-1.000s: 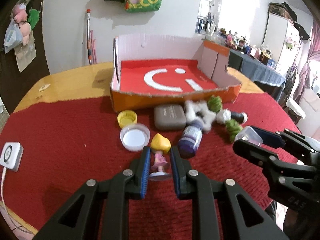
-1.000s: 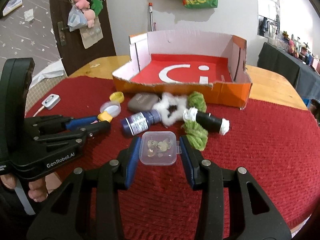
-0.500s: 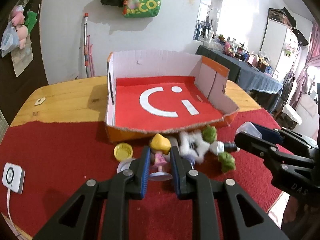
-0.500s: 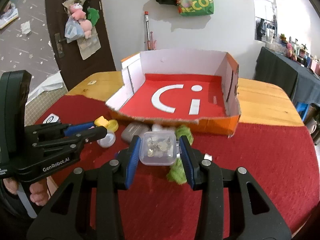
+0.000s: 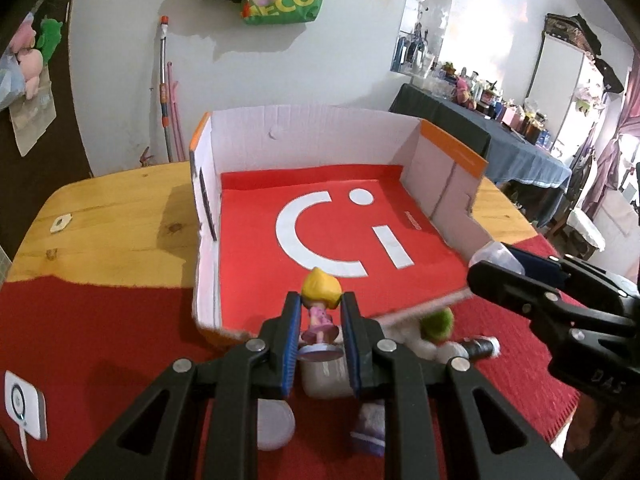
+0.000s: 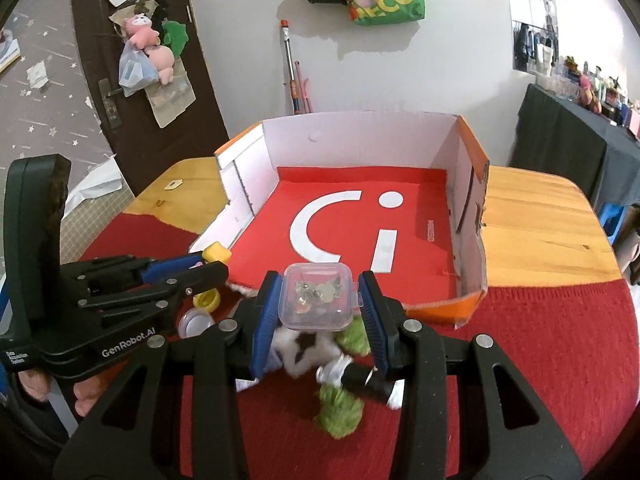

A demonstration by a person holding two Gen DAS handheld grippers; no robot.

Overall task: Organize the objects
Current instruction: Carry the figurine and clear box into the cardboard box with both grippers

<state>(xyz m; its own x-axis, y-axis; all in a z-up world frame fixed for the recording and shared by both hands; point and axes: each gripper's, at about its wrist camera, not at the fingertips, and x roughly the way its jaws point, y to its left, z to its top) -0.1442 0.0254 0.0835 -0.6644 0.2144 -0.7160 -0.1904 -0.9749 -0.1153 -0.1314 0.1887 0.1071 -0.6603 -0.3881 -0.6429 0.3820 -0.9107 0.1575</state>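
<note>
The left gripper (image 5: 320, 320) clamps a small yellow-haired figurine in a pink dress (image 5: 319, 312) above the near edge of the shallow orange cardboard box with a red floor (image 5: 256, 248). The right gripper (image 6: 320, 304) grips a clear square plastic case of beads (image 6: 318, 296) over the same edge.

Box (image 5: 320, 152) on table (image 5: 120, 216), toys (image 6: 340, 404) on cloth (image 6: 540, 360) before it

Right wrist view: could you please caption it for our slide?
Right gripper holds a clear box near the open cardboard tray.
</note>
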